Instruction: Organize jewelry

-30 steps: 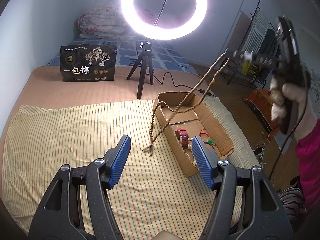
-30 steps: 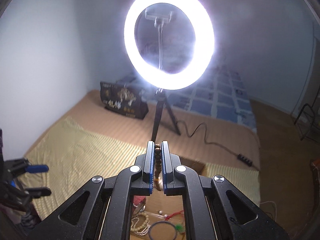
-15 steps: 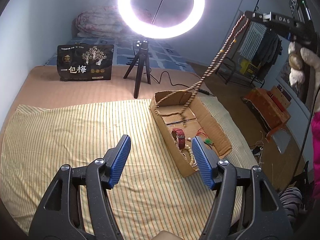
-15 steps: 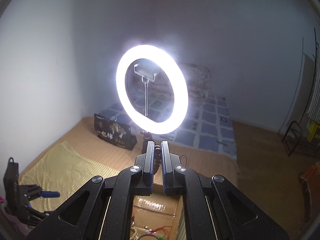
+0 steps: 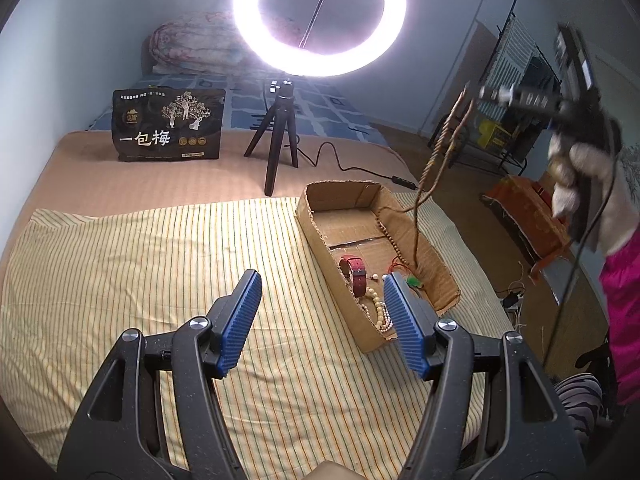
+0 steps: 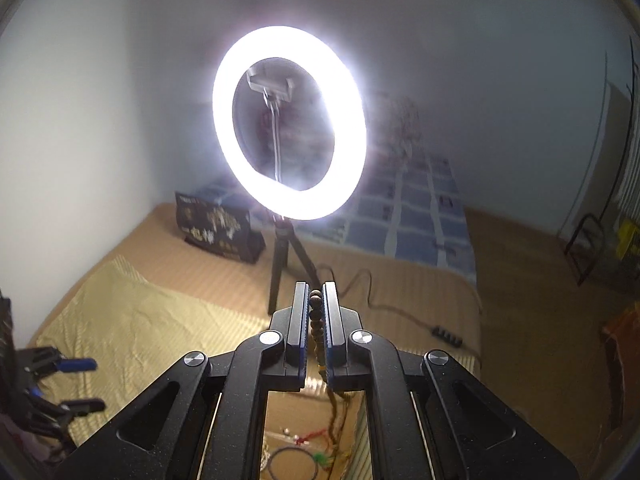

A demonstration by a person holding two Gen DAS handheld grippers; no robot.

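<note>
Jewelry under observation: a long strand of small brown wooden beads, round and matte, threaded close like a cord. Its top end is pinched between the ribbed blue pads of the right gripper, jaws closed down to the width of one bead. In the left wrist view that gripper is held up high at right by a gloved hand with a pink sleeve behind it.

Strand orientation: long axis steep, slightly tilted, upper end up and to the right, doubled into two near-parallel lines. Lower end drops inside the cardboard box, where part of it lies along the far right wall.

Box: shallow, oblong, raw corrugated edges, long axis running away from the camera. It sits on a yellow striped cloth, wrinkled in places. Also inside: a red strap watch, a heap of cream pearl beads, a red thread with a green piece.

Left gripper: jaws spread wide, nothing between them, over the cloth just beside the box's near end.

Background: glowing ring light on a black tripod; glossy black printed bag standing upright.
</note>
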